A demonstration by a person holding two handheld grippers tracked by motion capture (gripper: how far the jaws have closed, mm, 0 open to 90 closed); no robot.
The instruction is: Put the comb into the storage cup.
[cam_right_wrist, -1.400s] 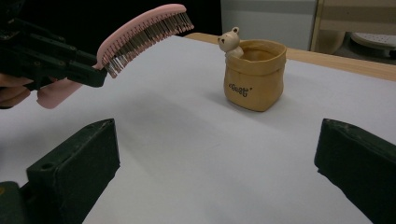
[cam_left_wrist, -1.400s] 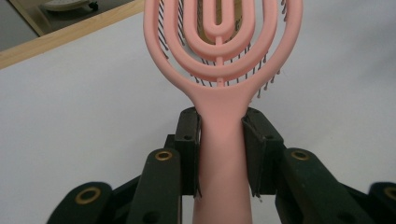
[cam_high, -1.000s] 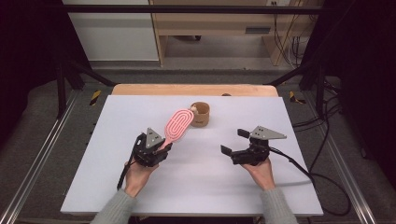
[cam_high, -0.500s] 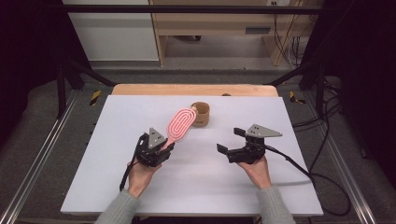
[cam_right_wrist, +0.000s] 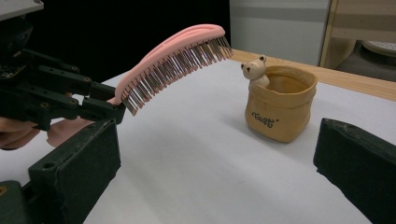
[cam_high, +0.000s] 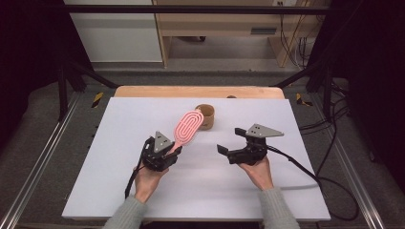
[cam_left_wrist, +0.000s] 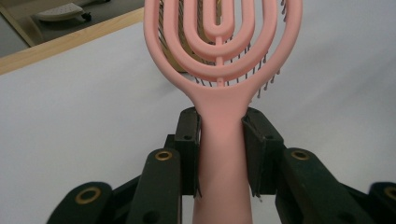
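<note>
One tan pot (cam_right_wrist: 280,110), seemingly empty, sits beneath the pink brush (cam_right_wrist: 173,53).

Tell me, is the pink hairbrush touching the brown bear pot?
Apart. In the right gripper view the hairbrush hangs in the air, with white table visible between it and the bear pot.

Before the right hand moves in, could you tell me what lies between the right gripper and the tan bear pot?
Nothing: in the right gripper view, only bare white table lies between the open right gripper and the pot. The pink brush hangs off to the side, in the left gripper.
</note>
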